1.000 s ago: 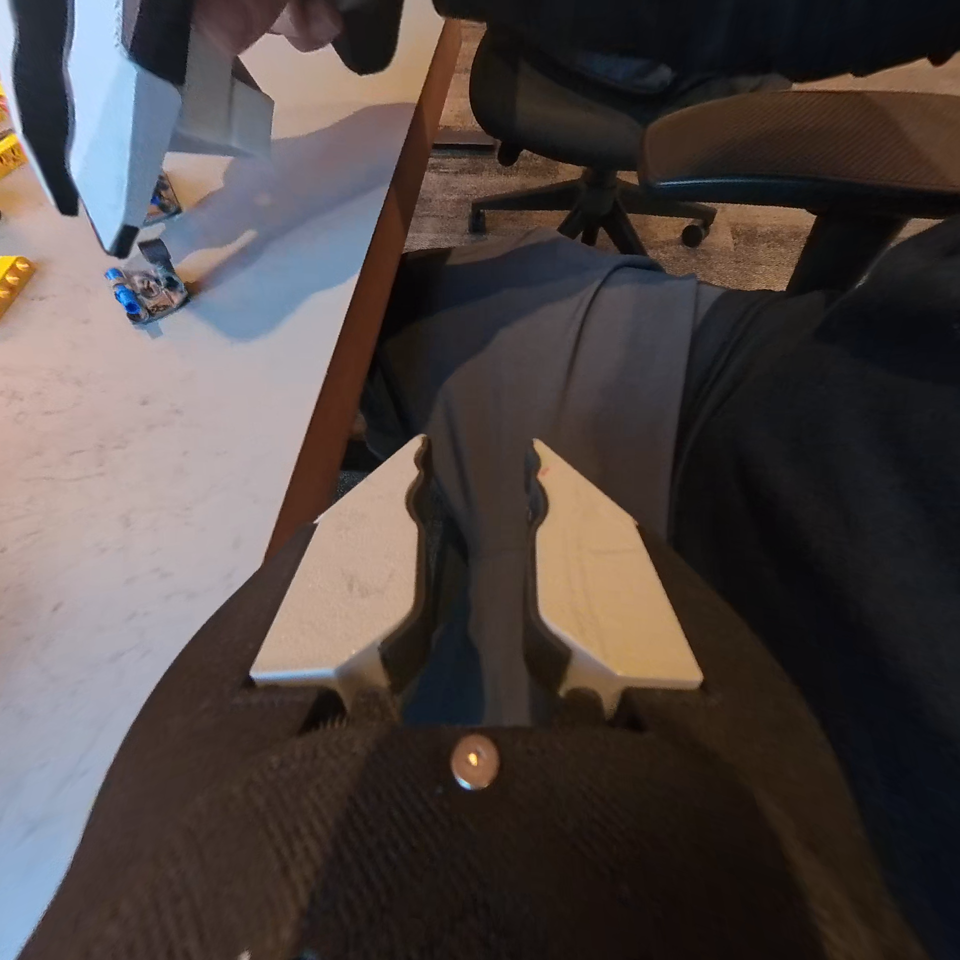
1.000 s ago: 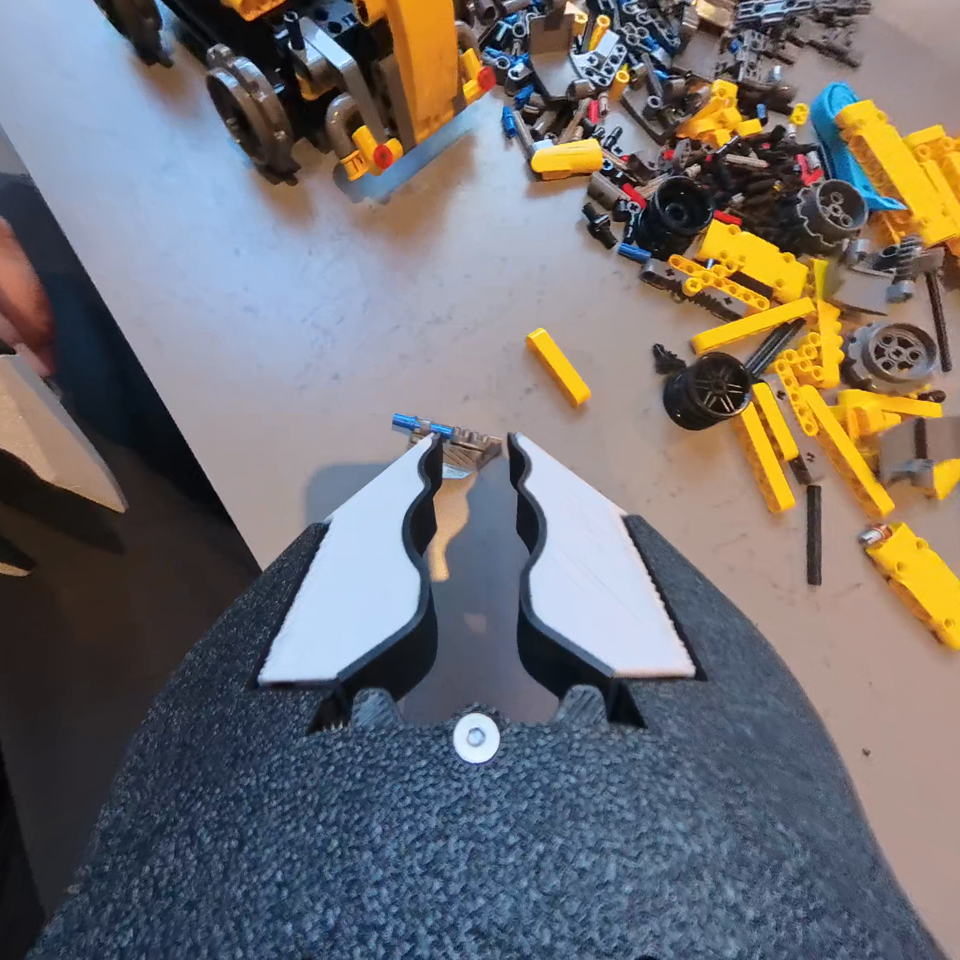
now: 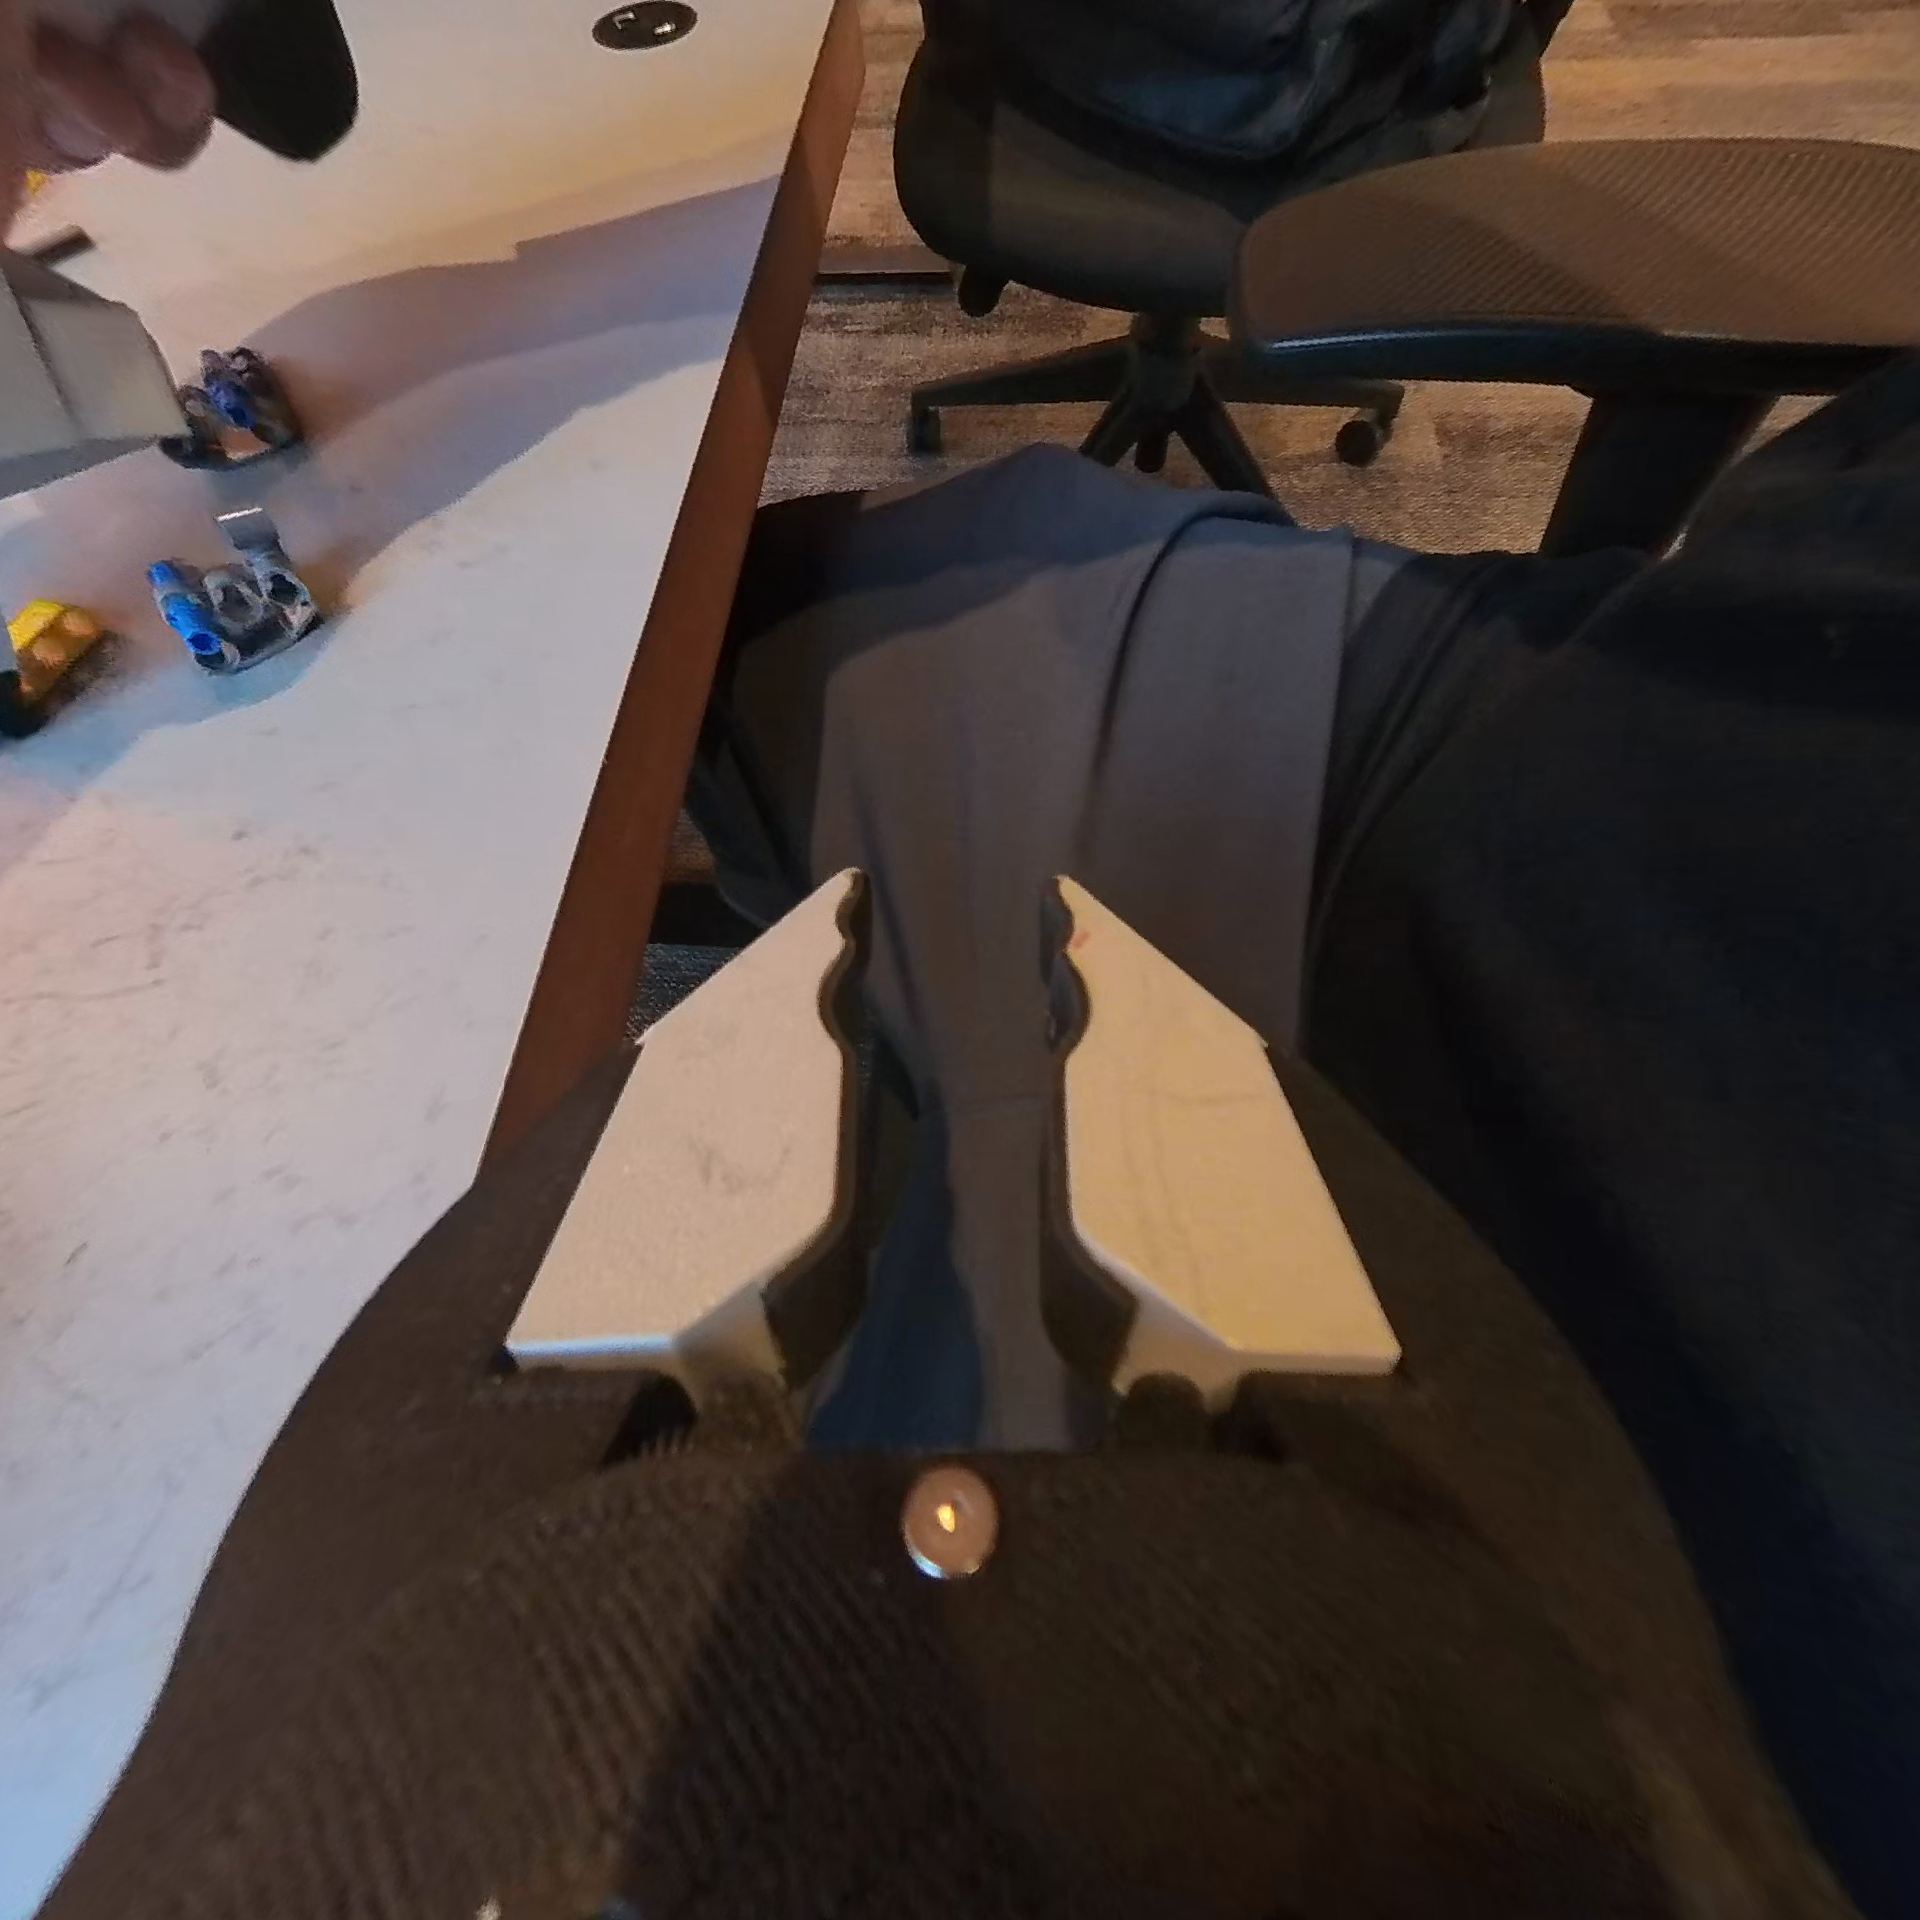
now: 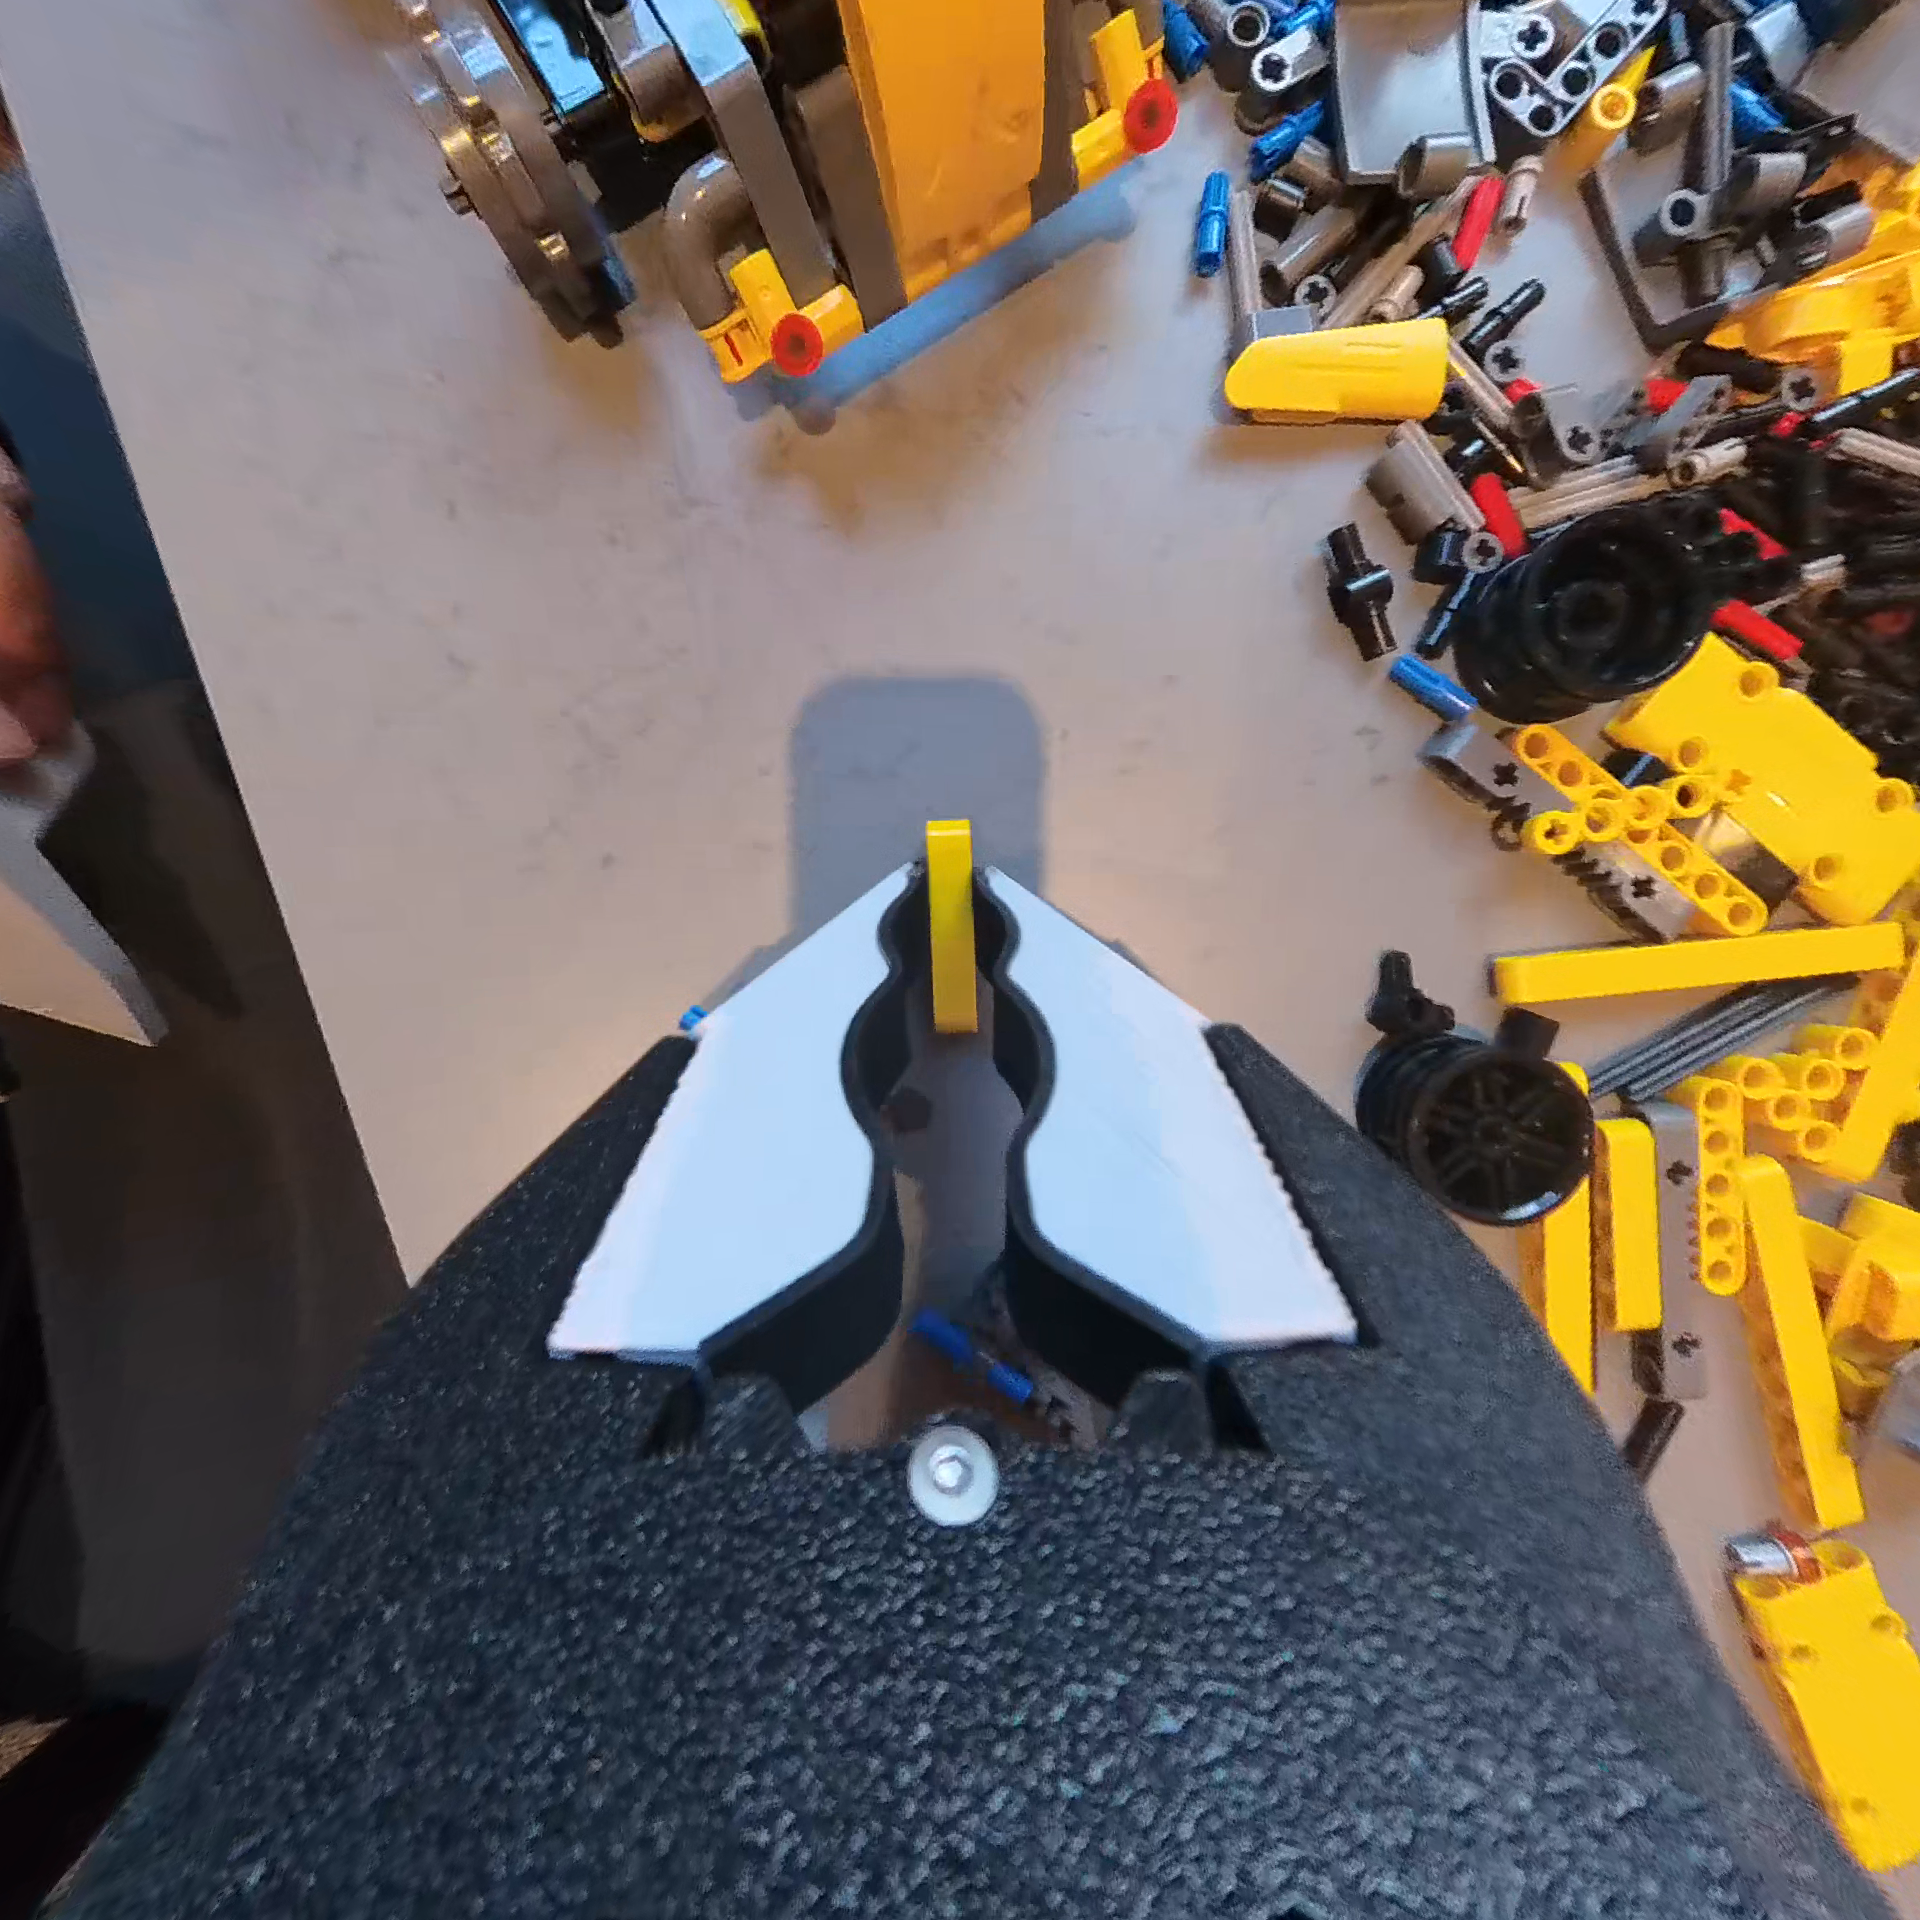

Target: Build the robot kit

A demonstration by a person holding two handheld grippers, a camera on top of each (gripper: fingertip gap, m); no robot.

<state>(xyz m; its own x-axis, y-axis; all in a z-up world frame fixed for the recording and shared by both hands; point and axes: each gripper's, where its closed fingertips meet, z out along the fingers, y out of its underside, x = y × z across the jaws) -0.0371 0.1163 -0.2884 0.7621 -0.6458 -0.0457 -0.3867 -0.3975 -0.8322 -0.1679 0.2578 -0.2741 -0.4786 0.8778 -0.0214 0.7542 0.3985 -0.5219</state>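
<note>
Grey fabric, left wrist view: left claw (image 3: 956,894) spread apart, empty, over a person's trouser leg (image 3: 1039,727) beside the surface (image 3: 260,987) edge; small grey-blue piece (image 3: 234,615) only visible here.
Right wrist view: right claw (image 4: 948,873) clamped on yellow bar (image 4: 950,925), above the surface; loose brick pile (image 4: 1683,727) at right, yellow vehicle model (image 4: 831,177) beyond.

No legible writing anywhere.

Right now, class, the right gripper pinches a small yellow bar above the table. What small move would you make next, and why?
Probably lift it a little higher. The right gripper is shut on the yellow bar only near its fingertips, over bare table, with the loose parts pile close on one side. The left gripper hangs open off the table, over the person's lap.
</note>
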